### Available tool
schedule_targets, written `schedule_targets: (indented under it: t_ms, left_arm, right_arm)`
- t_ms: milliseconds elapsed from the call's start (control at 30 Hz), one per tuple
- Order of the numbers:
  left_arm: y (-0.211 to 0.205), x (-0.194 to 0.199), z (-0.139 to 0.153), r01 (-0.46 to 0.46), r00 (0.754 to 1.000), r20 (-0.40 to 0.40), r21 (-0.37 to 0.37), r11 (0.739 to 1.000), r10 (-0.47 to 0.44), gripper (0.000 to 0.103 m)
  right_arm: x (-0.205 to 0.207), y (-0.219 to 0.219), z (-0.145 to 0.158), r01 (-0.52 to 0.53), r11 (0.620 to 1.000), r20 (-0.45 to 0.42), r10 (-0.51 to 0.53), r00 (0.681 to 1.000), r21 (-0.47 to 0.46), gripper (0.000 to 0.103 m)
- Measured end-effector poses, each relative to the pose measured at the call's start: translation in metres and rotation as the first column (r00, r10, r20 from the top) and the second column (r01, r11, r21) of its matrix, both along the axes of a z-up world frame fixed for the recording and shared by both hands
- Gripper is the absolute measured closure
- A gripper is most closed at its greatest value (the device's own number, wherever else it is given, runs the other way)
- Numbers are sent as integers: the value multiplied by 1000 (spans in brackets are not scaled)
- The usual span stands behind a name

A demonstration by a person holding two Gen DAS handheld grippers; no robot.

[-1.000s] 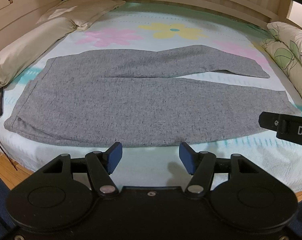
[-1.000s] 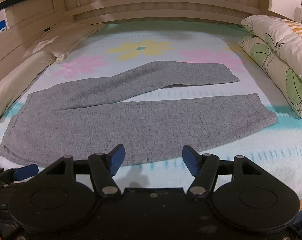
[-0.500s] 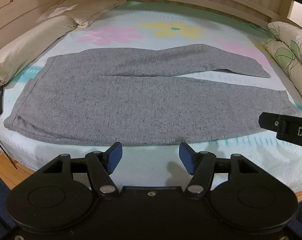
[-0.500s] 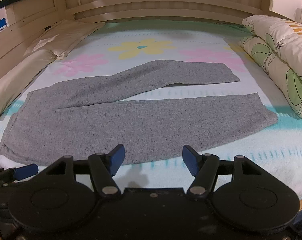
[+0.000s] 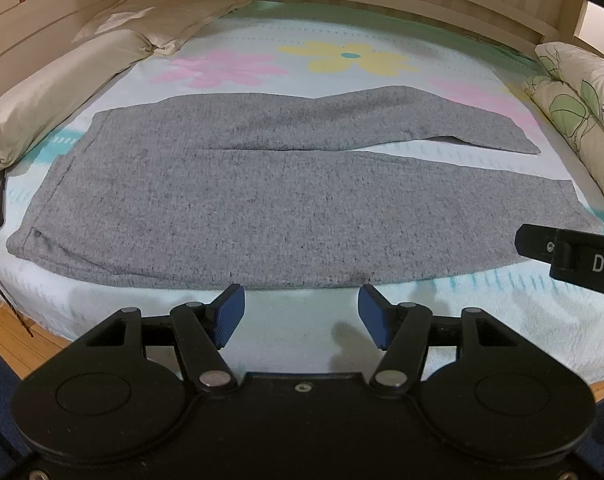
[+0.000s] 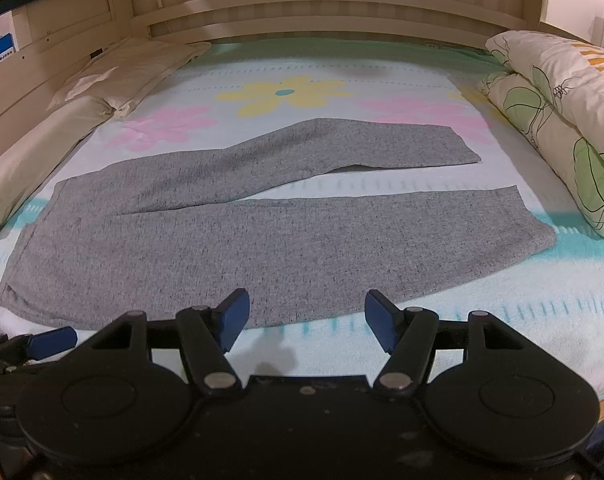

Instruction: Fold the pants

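Grey pants point(image 5: 269, 204) lie flat and unfolded across the bed point(image 5: 342, 28), waistband at the left near two cream pillows point(image 5: 53, 96), both legs running right toward a leaf-print quilt point(image 6: 562, 120); the far leg angles away from the near one, leaving a wedge of flowered sheet point(image 6: 285, 94) between them. Left hand-held gripper point(image 5: 299, 312) hovers just short of the pants' near edge, blue pads point(image 5: 229, 314) spread wide with nothing between them. Right hand-held gripper point(image 6: 306, 320) hangs likewise over the near edge farther right, jaws apart and empty, touching no cloth
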State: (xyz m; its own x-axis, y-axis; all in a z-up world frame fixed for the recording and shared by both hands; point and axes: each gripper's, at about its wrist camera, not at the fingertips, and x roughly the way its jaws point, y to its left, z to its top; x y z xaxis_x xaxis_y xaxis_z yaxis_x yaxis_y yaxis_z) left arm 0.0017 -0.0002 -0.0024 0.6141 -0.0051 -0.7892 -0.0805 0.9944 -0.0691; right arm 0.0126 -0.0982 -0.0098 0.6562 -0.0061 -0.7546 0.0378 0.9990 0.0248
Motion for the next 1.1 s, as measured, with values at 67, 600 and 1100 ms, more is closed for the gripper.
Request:
schedule_targets:
  t_ms: [67, 600, 1100]
  left_arm:
    - [0, 0, 0, 0, 1000, 0, -1, 1000, 0, 38]
    - [0, 2, -1, 7, 1000, -3, -7, 1000, -7, 38]
    - [5, 5, -4, -10, 1000, -25, -28, 1000, 9, 38]
  right_arm:
    - [0, 0, 0, 1, 1000, 0, -1, 1000, -1, 36]
    - [2, 1, -1, 0, 1000, -6, 0, 1000, -5, 36]
    - [4, 4, -3, -5, 1000, -15, 5, 1000, -13, 36]
